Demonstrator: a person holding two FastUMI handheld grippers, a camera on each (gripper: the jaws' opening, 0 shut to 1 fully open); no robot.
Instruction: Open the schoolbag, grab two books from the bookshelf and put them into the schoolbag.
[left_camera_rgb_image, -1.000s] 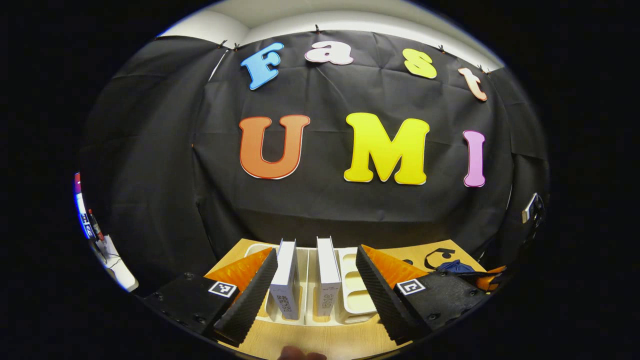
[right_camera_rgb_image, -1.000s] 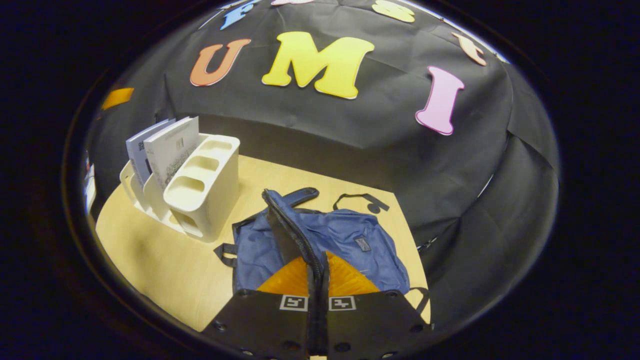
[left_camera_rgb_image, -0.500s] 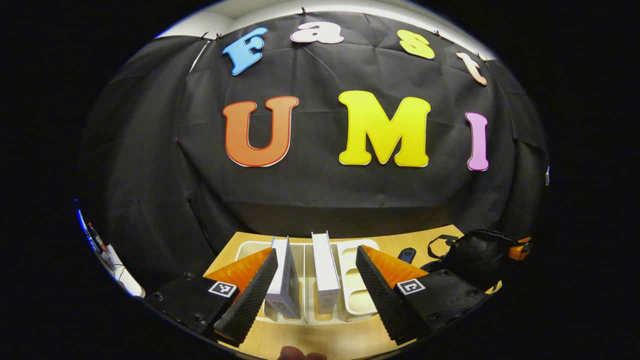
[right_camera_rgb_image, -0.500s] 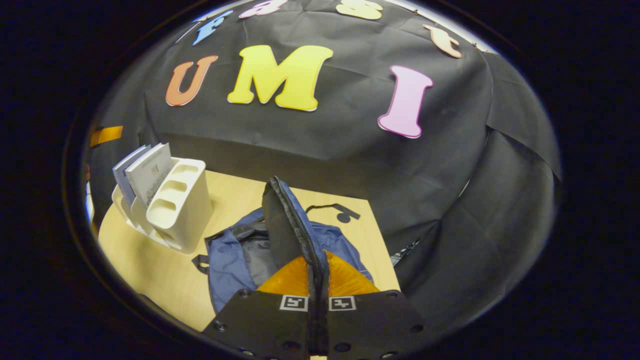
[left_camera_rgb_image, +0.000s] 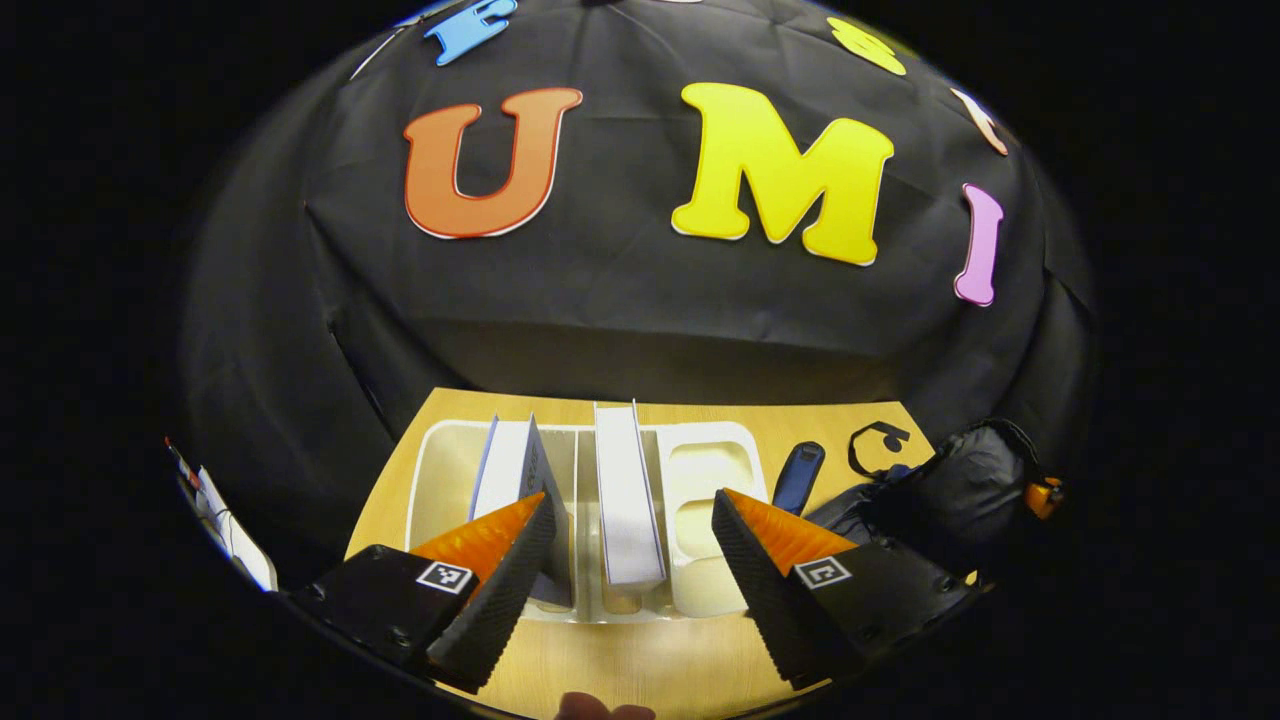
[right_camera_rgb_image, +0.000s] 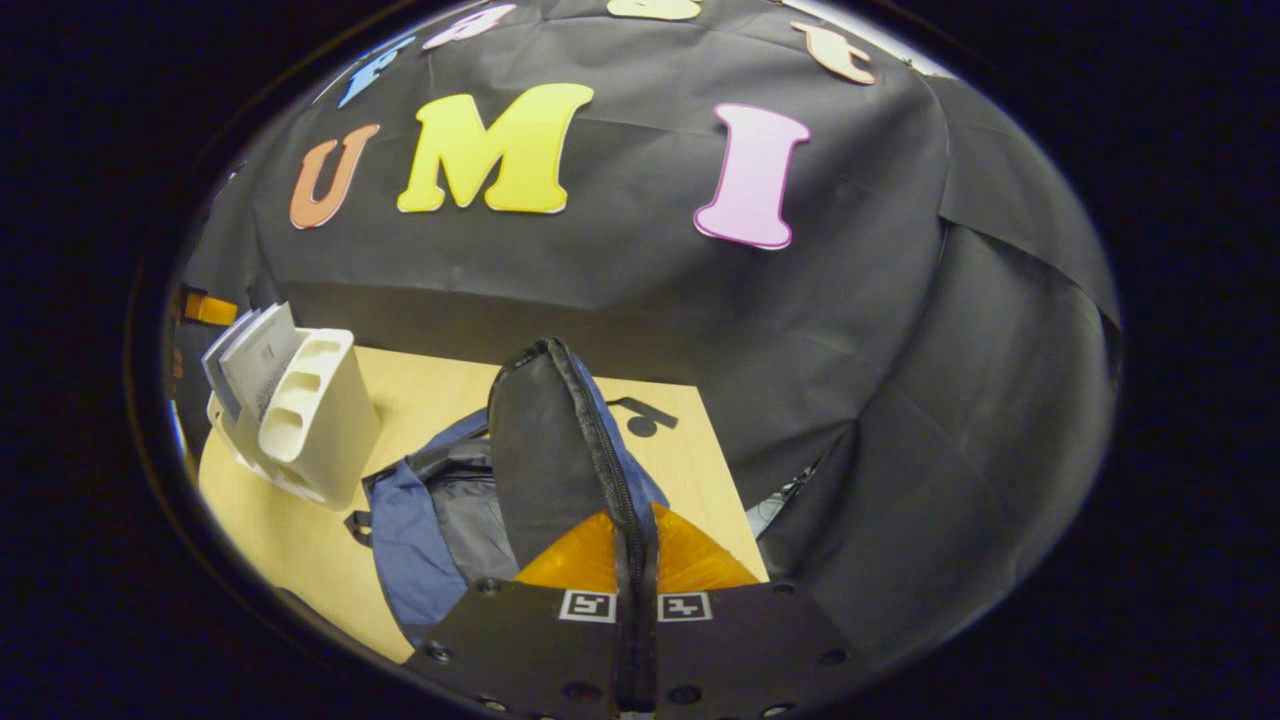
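Observation:
Two white books, the left book (left_camera_rgb_image: 508, 468) and the right book (left_camera_rgb_image: 625, 490), stand upright in a white bookshelf rack (left_camera_rgb_image: 705, 470). My left gripper (left_camera_rgb_image: 632, 500) hovers open just above and in front of them, one finger to either side of the pair. The right book is in the gap between them. The blue schoolbag (right_camera_rgb_image: 405, 510) lies on the table beside the rack (right_camera_rgb_image: 320, 420). My right gripper (right_camera_rgb_image: 637, 530) is shut on the zipper edge of the bag's dark flap (right_camera_rgb_image: 540, 450), holding it raised so the grey lining shows. The books (right_camera_rgb_image: 250, 350) lean in the rack.
A wooden table (left_camera_rgb_image: 640, 660) carries everything, with black cloth close behind it and along its right edge (right_camera_rgb_image: 720, 470). A blue strap (left_camera_rgb_image: 797, 475) and a black cord loop (left_camera_rgb_image: 875, 440) lie between rack and bag. The raised flap (left_camera_rgb_image: 960, 485) stands at the rack's right.
The left gripper has tipped down over the rack, and the left book now leans leftward. The right gripper has pulled the bag's flap up higher, opening the bag wider.

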